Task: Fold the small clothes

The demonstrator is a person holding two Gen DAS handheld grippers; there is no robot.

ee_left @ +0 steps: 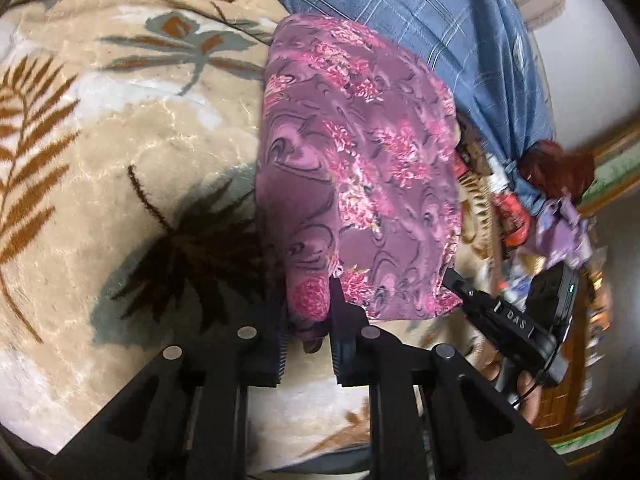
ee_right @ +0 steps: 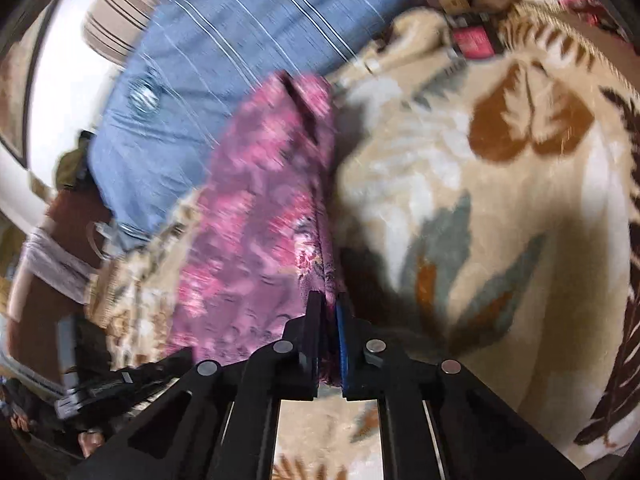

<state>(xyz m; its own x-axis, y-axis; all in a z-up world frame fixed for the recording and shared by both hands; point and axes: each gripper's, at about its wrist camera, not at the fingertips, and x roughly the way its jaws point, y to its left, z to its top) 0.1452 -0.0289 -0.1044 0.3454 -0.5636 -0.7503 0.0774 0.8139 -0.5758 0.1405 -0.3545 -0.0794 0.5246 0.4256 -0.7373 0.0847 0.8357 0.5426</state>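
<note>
A purple garment with pink flowers [ee_left: 360, 160] lies folded on a beige leaf-print blanket [ee_left: 140, 152]. My left gripper [ee_left: 308, 302] is shut on the garment's near left corner, with a bunch of fabric pinched between the pads. In the same view my right gripper [ee_left: 496, 312] sits at the garment's near right corner, held by a hand [ee_left: 524, 392]. The right wrist view is blurred. There the garment [ee_right: 260, 208] stretches away to the left, and my right gripper [ee_right: 328, 302] is shut on its near edge. The left gripper [ee_right: 104, 384] shows dark at the lower left.
A blue checked cloth [ee_left: 420, 20] lies behind the garment. A heap of mixed clothes [ee_left: 552, 208] sits at the blanket's right side. A striped cushion [ee_right: 124, 12] and a red packet [ee_right: 474, 42] lie at the far edge. The blanket [ee_right: 480, 220] spreads wide to the right.
</note>
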